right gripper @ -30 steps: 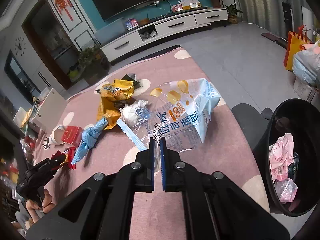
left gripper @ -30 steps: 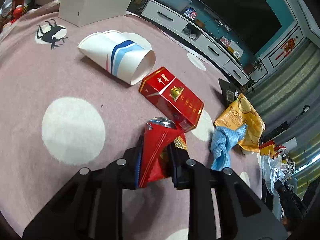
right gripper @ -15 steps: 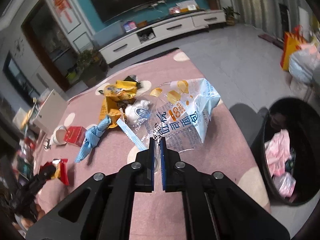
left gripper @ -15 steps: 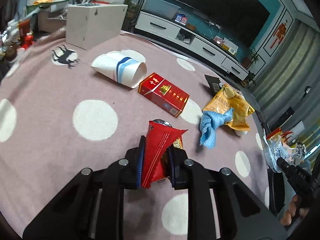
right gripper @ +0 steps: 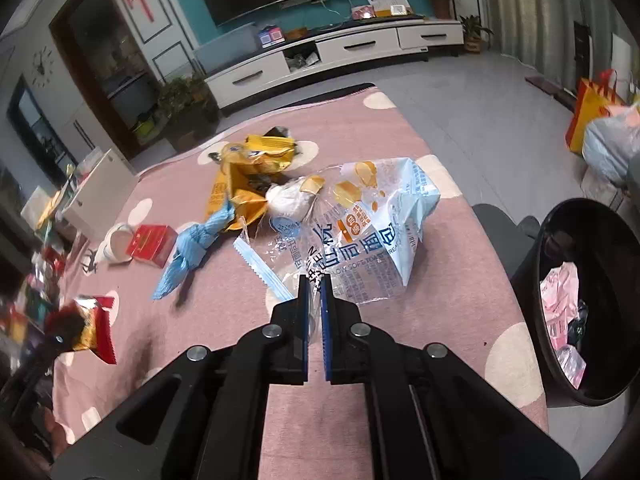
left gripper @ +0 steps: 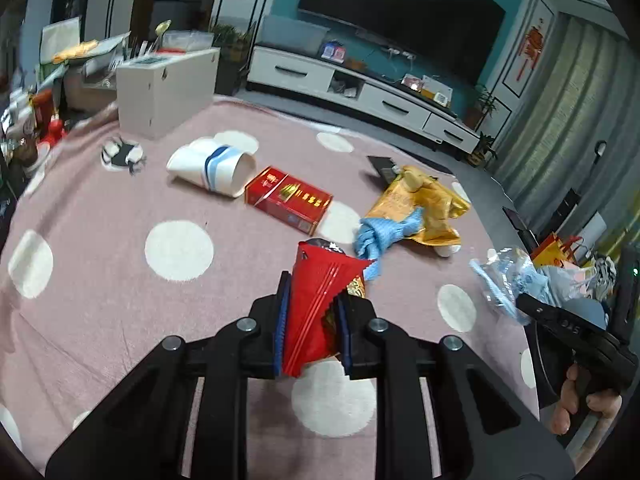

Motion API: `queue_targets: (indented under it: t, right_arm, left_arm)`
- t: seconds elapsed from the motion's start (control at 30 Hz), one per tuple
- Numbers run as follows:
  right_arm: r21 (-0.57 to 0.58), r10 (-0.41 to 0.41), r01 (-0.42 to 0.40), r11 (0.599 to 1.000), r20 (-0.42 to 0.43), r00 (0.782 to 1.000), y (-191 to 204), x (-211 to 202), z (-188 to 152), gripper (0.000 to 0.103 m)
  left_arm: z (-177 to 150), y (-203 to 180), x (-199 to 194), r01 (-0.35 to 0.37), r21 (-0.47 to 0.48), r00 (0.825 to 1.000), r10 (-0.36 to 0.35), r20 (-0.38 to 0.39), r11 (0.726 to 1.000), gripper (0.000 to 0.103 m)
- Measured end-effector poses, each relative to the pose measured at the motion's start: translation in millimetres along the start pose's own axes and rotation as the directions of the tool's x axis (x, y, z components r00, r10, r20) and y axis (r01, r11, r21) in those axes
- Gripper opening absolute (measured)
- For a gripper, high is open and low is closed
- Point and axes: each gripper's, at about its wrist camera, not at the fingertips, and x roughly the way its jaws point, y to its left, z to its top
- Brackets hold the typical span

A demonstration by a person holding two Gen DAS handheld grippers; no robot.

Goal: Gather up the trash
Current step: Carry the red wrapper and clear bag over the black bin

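The red wrapper (left gripper: 320, 304) is pinched in the left claw (left gripper: 312, 332) above the rug (left gripper: 120, 300), the clear bag (right gripper: 372, 232) by its edge in the right claw (right gripper: 315, 320), whence it could be dropped short of the bin (right gripper: 592, 320).

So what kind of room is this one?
Most likely a home living room: a big TV over a low white cabinet, and a spotted pink rug strewn with litter.

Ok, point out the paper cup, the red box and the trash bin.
paper cup (left gripper: 210, 170), left wrist view, blue-striped side.
red box (left gripper: 288, 200), left wrist view, top face.
trash bin (right gripper: 536, 248), right wrist view, near rim.
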Motion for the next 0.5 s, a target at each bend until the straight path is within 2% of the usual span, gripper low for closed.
queue_targets:
  t: [0.23,0.5]
  right_arm:
    - [-0.032,-0.014,0.014,0.999,-0.009,1.000,9.5,3.6,-2.8,0.006]
    - [-0.028,-0.002,0.002,1.000,-0.004,1.000,8.9,0.7,-1.7,0.006]
  left_arm:
    - [-4.4,-19.2,-11.2,0.077,0.032,0.997,-0.077,-0.012,0.996,0.022]
    - [-9.8,-36.5,-13.1,0.116,0.064,0.993,-0.114,-0.025,0.991,0.022]
